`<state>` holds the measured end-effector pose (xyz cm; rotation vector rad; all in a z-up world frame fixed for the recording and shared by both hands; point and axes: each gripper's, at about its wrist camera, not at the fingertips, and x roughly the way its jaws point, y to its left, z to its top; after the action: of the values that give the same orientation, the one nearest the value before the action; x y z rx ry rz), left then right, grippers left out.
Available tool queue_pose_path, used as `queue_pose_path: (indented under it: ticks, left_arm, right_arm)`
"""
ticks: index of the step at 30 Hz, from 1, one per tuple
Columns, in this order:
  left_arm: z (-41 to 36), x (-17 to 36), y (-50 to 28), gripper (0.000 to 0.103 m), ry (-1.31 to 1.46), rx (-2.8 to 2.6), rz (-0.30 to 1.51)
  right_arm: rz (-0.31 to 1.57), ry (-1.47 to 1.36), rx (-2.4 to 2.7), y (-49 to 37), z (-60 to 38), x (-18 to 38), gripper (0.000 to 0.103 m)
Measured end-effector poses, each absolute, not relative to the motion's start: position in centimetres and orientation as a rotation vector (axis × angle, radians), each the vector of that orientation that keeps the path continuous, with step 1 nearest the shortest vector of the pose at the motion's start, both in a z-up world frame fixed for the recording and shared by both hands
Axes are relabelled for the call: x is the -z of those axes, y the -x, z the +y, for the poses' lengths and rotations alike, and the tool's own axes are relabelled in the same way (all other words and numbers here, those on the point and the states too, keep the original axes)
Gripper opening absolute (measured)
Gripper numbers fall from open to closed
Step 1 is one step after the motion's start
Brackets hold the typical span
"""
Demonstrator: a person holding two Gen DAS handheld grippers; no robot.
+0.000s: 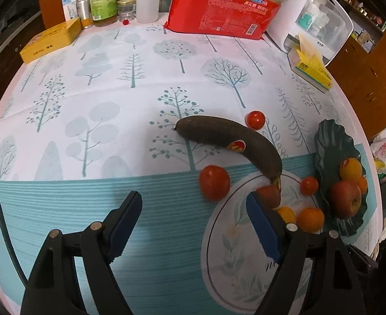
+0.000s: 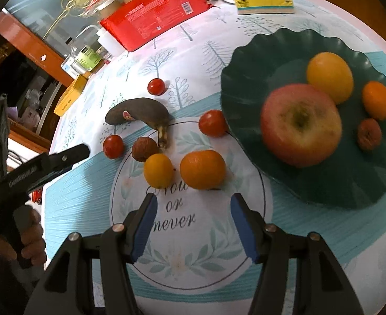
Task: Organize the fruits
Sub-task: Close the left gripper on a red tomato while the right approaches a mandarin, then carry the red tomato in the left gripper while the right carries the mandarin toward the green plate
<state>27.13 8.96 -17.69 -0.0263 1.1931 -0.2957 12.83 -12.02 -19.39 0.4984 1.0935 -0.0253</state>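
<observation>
Each hand-held gripper point(image 2: 193, 223) is black plastic (silver rivets) with blue ridged finger pads point(image 1: 262, 229).

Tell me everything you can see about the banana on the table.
The banana is overripe, its peel dark brown almost all over, with a red and yellow sticker on its side. It lies flat and curved on the tree-print tablecloth, unheld. Its yellowish stem end points at the printed circle, close beside a wrinkled brown fruit.

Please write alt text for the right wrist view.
The open right gripper hovers over a tablecloth, facing two oranges, three tomatoes and a dark banana. To the right, a green plate holds an apple and smaller fruits.
</observation>
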Motion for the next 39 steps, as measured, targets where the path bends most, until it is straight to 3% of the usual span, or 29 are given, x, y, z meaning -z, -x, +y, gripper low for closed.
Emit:
queue_pose_path:
  ticks: [6, 14, 26, 39]
  left_arm:
    - [7.5, 18.8, -28.2, 0.078, 0.023, 0.292, 1.194]
    - [6.5, 20.4, -29.2, 0.065, 0.045, 0.302, 1.22]
    - [5.1, 21.7, -29.2, 0.03, 0.041, 0.314, 1.243]
    - [5.8, 21.2, -28.2, 0.029, 0.054, 0.354, 1.238]
  right_arm:
    - [1.094, -0.481, 0.005, -13.8, -12.1, 19.7, 0.055]
    - [1.085, -0.437, -0.027, -14.8, -11.8, 19.9, 0.054]
    - [1.082, -0.345, -0.003, -15.9, -11.9, 20.3, 0.041]
    - [1.095, -0.341, -0.026, -15.3, -10.8, 19.7, 0.039]
